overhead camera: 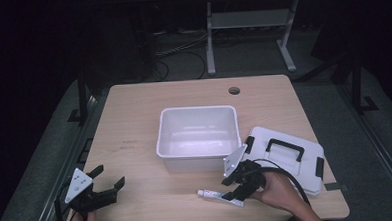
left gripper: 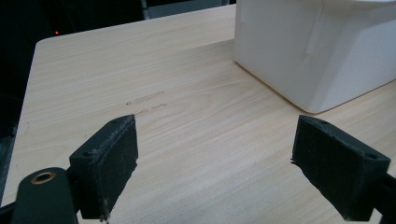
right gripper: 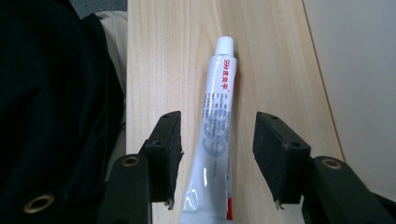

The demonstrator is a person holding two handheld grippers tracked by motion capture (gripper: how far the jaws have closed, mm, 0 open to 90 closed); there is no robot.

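Lying flat near the bench's front edge, the tube (overhead camera: 219, 195) pointed its white cap to the left in the high view, just in front of the tub (overhead camera: 197, 136). Its crimped end sat under the right gripper (overhead camera: 236, 187), whose jaws stood apart on either side of the tube. In the right gripper view the tube (right gripper: 212, 144) ran up between the two black pads, with a gap showing on each side, so nothing was clamped. The cap lay farthest from the jaws, and red print ran down the tube below it. A dark sleeve filled the left part of that view.

The person's right hand (overhead camera: 277, 193) held that gripper low over the bench (overhead camera: 135, 143), with its cable looping back toward the front edge. Just to the right lay the lid (overhead camera: 286, 159), white with a black handle and black clips, resting flat beside the tub. The tub stood open near the middle of the bench.

Well apart, at the front left corner, the left gripper (overhead camera: 106, 182) hovered with its jaws spread wide and nothing between them. In the left gripper view bare wood showed between the pads, and the tub's wall (left gripper: 313, 51) rose at the upper right.
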